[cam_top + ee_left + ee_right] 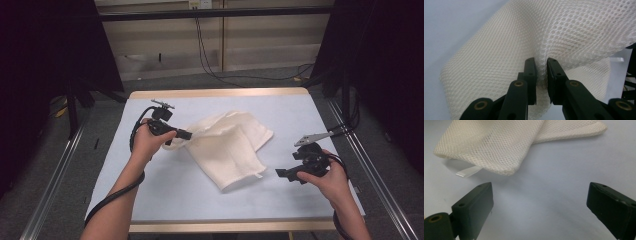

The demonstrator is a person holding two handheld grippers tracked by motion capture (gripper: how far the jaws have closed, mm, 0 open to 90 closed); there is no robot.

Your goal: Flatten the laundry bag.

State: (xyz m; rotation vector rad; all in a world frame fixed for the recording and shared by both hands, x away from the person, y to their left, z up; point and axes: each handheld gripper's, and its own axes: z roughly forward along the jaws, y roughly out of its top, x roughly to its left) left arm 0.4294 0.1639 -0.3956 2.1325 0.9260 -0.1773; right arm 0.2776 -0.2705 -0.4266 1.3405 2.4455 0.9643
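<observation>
A cream mesh bag (230, 147) lies folded in the middle of the table. My left gripper (186, 135) is at the bag's left edge, shut on a pinch of the mesh (541, 67), which rises in a fold between the jaws. My right gripper (281, 173) hovers to the right of the bag's near corner, open with nothing between its jaws. In the right gripper view the bag (506, 142) and its small white tag (467, 171) lie just beyond the open gripper (539, 195).
A pale blue cover (300, 115) spreads over the table, with a wooden edge (220, 93) at the far side. Metal rails (372, 175) run along both sides. Black cables (210, 60) trail on the floor behind.
</observation>
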